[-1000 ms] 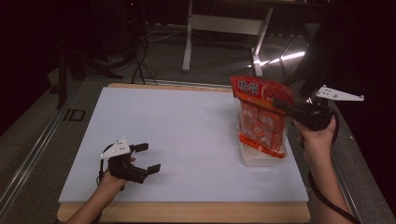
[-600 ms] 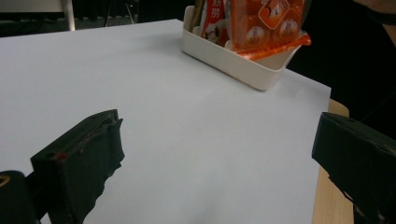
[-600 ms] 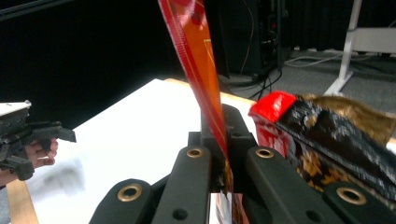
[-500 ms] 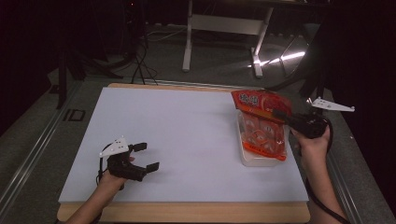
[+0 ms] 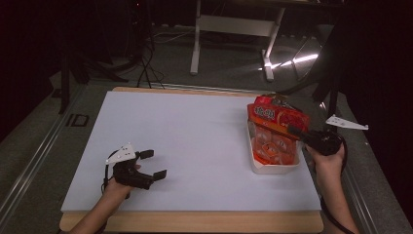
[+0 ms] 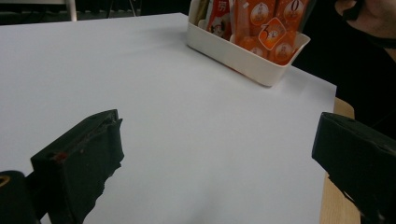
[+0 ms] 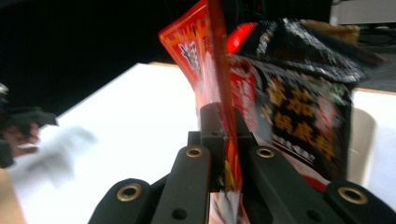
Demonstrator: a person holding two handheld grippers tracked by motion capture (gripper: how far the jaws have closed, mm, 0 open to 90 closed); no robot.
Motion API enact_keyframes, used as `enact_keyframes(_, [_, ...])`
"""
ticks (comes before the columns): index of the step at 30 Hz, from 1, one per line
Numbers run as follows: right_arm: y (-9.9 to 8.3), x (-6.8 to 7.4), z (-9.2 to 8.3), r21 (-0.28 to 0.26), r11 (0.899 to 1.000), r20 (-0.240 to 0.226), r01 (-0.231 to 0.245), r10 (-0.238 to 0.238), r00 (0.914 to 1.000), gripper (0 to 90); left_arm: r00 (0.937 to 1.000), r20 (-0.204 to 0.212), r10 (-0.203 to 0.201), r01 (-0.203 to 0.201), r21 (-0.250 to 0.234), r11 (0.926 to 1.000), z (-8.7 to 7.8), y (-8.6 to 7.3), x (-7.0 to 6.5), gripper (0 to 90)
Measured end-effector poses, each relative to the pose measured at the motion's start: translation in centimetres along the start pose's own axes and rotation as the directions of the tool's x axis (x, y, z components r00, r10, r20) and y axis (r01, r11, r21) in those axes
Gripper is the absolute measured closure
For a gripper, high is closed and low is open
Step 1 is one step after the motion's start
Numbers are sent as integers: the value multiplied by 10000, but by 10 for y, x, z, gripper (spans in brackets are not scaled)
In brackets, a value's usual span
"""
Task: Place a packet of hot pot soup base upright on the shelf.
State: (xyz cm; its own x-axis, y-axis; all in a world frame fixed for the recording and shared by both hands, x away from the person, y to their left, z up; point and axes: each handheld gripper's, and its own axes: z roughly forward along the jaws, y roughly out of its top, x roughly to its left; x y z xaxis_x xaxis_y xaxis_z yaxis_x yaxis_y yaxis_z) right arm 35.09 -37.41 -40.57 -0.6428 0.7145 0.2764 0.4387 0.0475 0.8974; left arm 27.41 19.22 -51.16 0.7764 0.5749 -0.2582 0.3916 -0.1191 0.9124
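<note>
The right hand-held gripper [image 5: 294, 130] has sunk since a second ago, lowering the red packet [image 5: 277, 117] it pinches into the white bin [image 5: 272, 168] at the counter's [image 5: 195, 141] right. The left hand-held gripper [image 5: 155, 164] rests spread, near the front edge.

Your left claw [image 5: 153, 165] is matte black with blocky, scuffed jaw tips, a grey three-cornered plate on top and a thin black cable trailing at the wrist. Your right claw [image 5: 292, 129] is black too, its flat linkage bars pinned with brass-ringed screws, its own pale plate standing off to the side. Both forearms are bare of sleeves.
</note>
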Motion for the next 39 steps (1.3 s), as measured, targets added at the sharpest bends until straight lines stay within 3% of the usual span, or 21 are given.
enact_keyframes(5, [-8, -4, -4, -155, 9997, -49, -162, 161, 9999, 899, 10000, 9, -23, 23, -8, 10000, 0, -1, 0, 22])
enact_keyframes(13, [-9, -4, -6, -60, 10000, 51, 26, -26, 10000, 885, 9999, 60, -84, 84, 21, 10000, 2, -2, 1, 22])
enact_keyframes(18, [-5, 0, -7, 50, 9998, 324, 211, -213, 9992, 791, 9999, 89, -81, 80, 92, 9999, 4, -3, 1, 22])
enact_keyframes(21, [8, 8, -14, -392, 9986, 392, 350, -334, 9987, 586, 9999, 99, -74, 73, 67, 10000, 4, -3, 1, 22])
enact_keyframes(26, [31, 31, -26, -1200, 9886, 657, 915, -840, 9943, 385, 9999, 115, -94, 93, 57, 9999, 4, -3, 1, 22])
enact_keyframes(28, [38, 42, -30, -1419, 9835, 537, 1125, -1058, 9929, 354, 9999, 117, -99, 99, 42, 9999, 3, -4, 1, 22])
enact_keyframes(34, [53, 74, -36, -1834, 9613, 655, 2055, -1967, 9783, 298, 10000, 84, -45, 45, 53, 10000, 2, -4, 0, 22])
enact_keyframes(39, [56, 93, -33, -1870, 9556, 212, 2278, -2279, 9734, 286, 9999, 103, 23, -24, 54, 10000, 2, -5, 1, 22])
